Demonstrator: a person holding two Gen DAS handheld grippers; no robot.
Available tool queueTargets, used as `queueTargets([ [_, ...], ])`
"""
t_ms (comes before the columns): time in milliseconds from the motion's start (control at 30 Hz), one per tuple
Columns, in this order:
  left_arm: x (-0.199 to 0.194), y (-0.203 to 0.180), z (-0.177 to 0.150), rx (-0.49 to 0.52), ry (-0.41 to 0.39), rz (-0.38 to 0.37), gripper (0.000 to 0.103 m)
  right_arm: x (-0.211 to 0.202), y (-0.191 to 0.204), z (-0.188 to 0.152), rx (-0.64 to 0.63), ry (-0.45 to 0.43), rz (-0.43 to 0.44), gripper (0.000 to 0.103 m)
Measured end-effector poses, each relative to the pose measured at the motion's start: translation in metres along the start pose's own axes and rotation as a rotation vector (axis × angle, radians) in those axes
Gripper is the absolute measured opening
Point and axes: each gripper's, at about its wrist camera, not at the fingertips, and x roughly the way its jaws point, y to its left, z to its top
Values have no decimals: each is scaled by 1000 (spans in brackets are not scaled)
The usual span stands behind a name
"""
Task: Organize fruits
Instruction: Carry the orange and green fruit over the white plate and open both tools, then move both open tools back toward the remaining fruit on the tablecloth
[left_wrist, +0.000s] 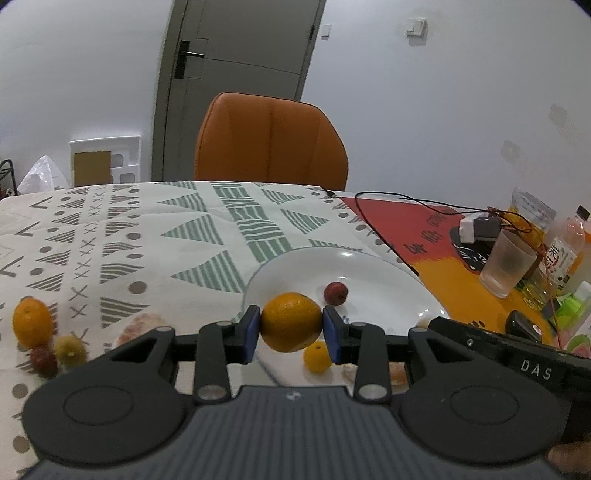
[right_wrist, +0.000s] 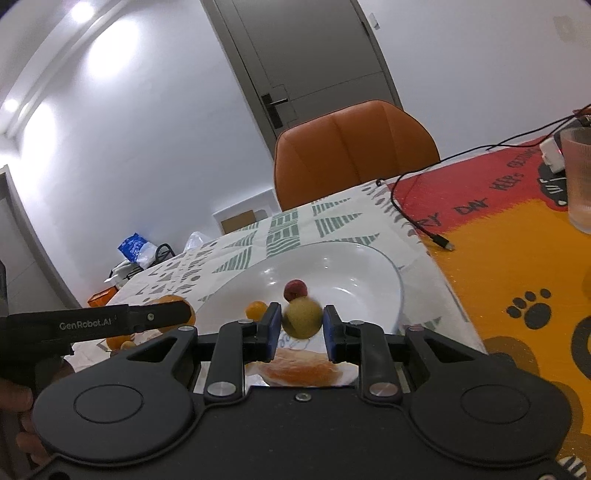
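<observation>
My left gripper (left_wrist: 291, 326) is shut on an orange (left_wrist: 291, 322) and holds it above the near left rim of the white plate (left_wrist: 388, 291). A red lychee (left_wrist: 335, 293) and a small yellow-orange fruit (left_wrist: 317, 356) lie in the plate. My right gripper (right_wrist: 300, 325) has a yellow-green fruit (right_wrist: 302, 318) between its blue pads (right_wrist: 272, 328), with a small gap on the right side, over the plate (right_wrist: 369, 273). The lychee (right_wrist: 295, 290) and the small orange fruit (right_wrist: 256, 309) show beyond it.
Another orange (left_wrist: 32, 322), a red lychee (left_wrist: 43, 362) and a spiky yellow fruit (left_wrist: 70, 349) lie on the patterned cloth at the left. A frosted cup (left_wrist: 508, 264), bottles and cables crowd the right. An orange chair (left_wrist: 271, 144) stands behind the table.
</observation>
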Motion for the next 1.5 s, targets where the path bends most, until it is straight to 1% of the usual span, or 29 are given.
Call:
queueTargets([
  [100, 5, -5, 3, -1, 3, 1, 35, -2, -4, 1, 3, -1, -7, 29],
  [167, 4, -7, 4, -6, -13, 15, 39, -4, -6, 1, 9, -4, -15, 33],
  [233, 4, -7, 6, -11, -17, 17, 39, -6, -9, 1, 15, -6, -26, 41],
  [300, 3, -6, 6, -17, -16, 18, 41, -6, -10, 1, 20, -6, -29, 45],
  [400, 1, -4, 6, -14, -15, 40, 47, -5, -9, 1, 20, -7, -27, 53],
  [467, -1, -2, 6, -16, -15, 50, 53, -5, -7, 1, 13, -12, -27, 59],
  [500, -2, 0, 6, -17, -13, 55, 55, -5, -5, 0, 9, -14, -32, 65],
  [533, -3, 1, 6, -20, -11, 62, 57, -4, -4, 0, 5, -16, -38, 67],
  [600, -6, 5, 7, -27, -16, 74, 59, -3, -1, 1, -1, -18, -37, 69],
  [667, -9, 7, 8, -31, -22, 88, 67, -4, 2, 1, -7, -18, -35, 75],
  [733, -13, 10, 8, -34, -31, 102, 72, -5, 7, 1, -19, -23, -41, 84],
  [767, -15, 11, 7, -35, -37, 105, 75, -6, 9, 1, -24, -27, -41, 85],
  [867, -21, 13, 6, -27, -44, 119, 81, -6, 12, 1, -25, -25, -33, 92],
  [1033, -29, 22, 4, -35, -43, 144, 85, -5, 22, 1, -26, -19, -32, 102],
  [1167, -36, 29, 2, -44, -37, 165, 86, -9, 28, 0, -26, -26, -35, 103],
  [1333, -49, 33, -1, -41, -56, 169, 87, -10, 33, -3, 0, -33, -48, 103],
  [1500, -62, 40, -2, -50, -69, 183, 87, -12, 44, -4, -7, -41, -44, 103],
])
